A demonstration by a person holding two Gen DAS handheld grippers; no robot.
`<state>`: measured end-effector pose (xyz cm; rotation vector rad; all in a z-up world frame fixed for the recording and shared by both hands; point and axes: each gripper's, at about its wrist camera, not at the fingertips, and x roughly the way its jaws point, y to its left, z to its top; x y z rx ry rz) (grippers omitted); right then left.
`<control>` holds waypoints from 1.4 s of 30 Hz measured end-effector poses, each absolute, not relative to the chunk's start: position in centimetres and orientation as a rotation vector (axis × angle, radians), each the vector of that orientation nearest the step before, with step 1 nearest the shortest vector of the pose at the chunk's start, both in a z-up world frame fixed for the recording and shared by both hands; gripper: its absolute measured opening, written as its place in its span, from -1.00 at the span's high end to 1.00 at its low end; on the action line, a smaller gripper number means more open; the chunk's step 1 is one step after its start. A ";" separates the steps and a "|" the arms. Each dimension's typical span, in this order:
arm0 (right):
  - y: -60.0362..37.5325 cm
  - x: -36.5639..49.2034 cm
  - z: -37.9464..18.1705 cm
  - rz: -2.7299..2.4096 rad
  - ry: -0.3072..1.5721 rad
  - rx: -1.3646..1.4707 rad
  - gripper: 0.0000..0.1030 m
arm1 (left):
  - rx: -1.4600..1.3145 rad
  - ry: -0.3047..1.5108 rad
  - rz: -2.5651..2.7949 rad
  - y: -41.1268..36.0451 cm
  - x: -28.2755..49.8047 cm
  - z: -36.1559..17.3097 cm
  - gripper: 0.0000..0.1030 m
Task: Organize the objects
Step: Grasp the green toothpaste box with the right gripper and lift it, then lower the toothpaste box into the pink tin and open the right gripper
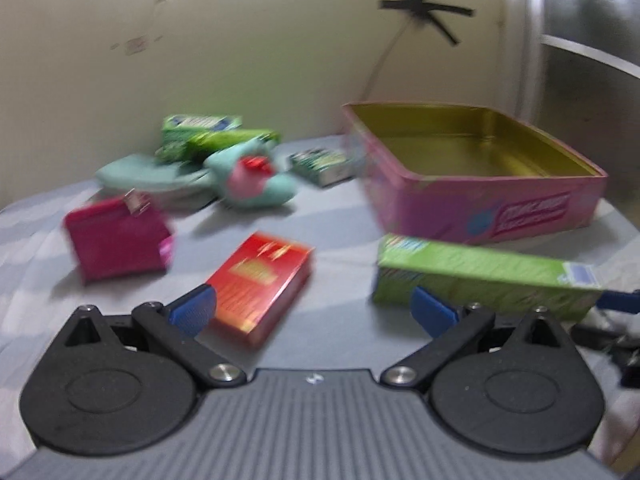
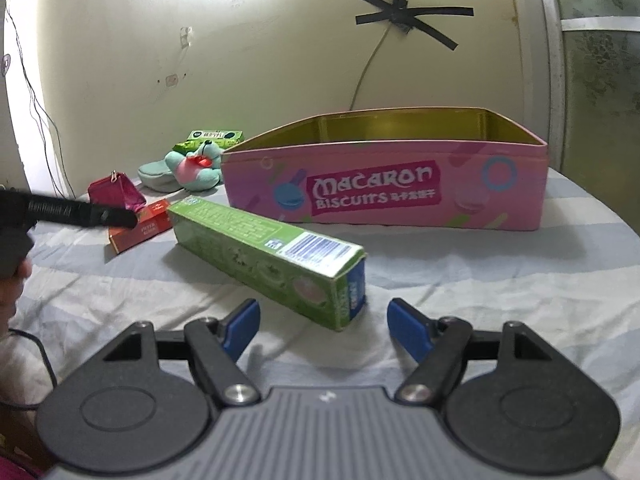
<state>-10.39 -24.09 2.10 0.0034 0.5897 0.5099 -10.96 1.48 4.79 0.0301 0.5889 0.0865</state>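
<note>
We start with the pink biscuit tin (image 2: 384, 184), which sits open and looks empty at the far side of the striped cloth (image 2: 460, 280); we take it to be where the loose things belong. Just in front of it lies the long green box (image 2: 264, 256), flat on the cloth and apart from the tin, its barcode end toward us. Our right gripper (image 2: 322, 328) has its fingers spread, empty, with that end of the box just ahead of the gap, so we judge the step in hand to be lining up on this box. Next we would need to move forward until the pads flank the box's narrow sides, close, then lift it over the tin's wall. Our left gripper (image 1: 314, 312) is also spread and holds nothing; in its blurred view the red box (image 1: 260, 284) seems to lie just ahead of its left finger.
</note>
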 end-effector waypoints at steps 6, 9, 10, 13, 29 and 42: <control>-23.5 -9.8 1.8 0.513 0.603 -0.002 -0.43 | 0.102 0.566 0.044 -0.6 -8.0 4.4 -1.00; -23.4 -9.7 1.7 0.511 0.601 -0.014 -0.43 | 0.070 0.600 -0.009 -0.6 -6.6 3.8 -1.00; -23.3 -9.6 1.7 0.511 0.600 -0.016 -0.44 | 0.039 0.603 -0.038 -0.7 -6.2 3.6 -1.00; -22.7 -9.4 1.6 0.524 0.592 -0.034 -0.18 | -0.090 0.643 -0.191 -0.8 -5.7 3.1 -0.68; -24.9 -5.2 8.8 0.415 0.338 -0.044 0.00 | -0.062 0.445 -0.201 -4.8 -2.7 11.4 -0.73; -25.0 -0.2 7.0 0.369 0.442 0.025 -0.01 | 0.045 0.481 -0.077 -6.2 -0.1 9.8 -0.76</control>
